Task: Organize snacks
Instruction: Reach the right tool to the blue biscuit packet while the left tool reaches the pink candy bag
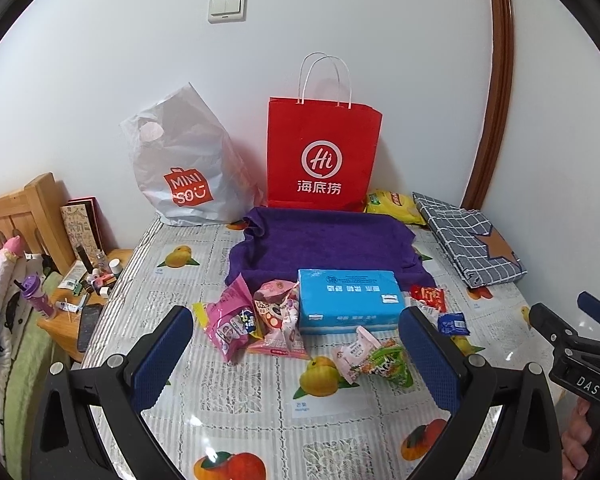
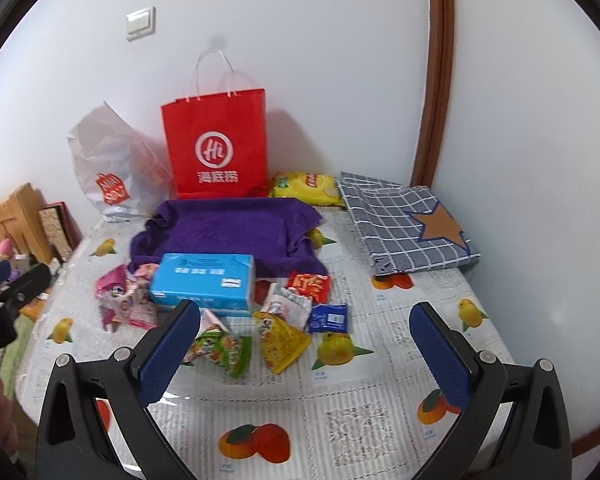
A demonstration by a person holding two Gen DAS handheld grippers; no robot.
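Snack packets lie on a fruit-print table [image 1: 260, 412] around a blue tissue box [image 1: 350, 300]: pink packets [image 1: 236, 324], a green packet [image 1: 384, 364], a red packet [image 1: 430, 298] and a small blue packet [image 1: 452, 323]. The right wrist view also shows the tissue box [image 2: 204, 284], a yellow triangular packet [image 2: 282, 342], the green packet [image 2: 220, 350], the red packet [image 2: 308, 286] and the blue packet [image 2: 328, 318]. My left gripper [image 1: 296, 350] is open and empty, above the table before the pile. My right gripper [image 2: 306, 346] is open and empty, also short of the pile.
A red paper bag [image 1: 324, 156] and a white Miniso plastic bag [image 1: 184, 168] stand at the wall. A purple towel [image 1: 324, 244], a yellow chip bag [image 1: 396, 205] and a folded checked cloth [image 1: 468, 240] lie behind the snacks. A cluttered nightstand [image 1: 80, 300] is at left.
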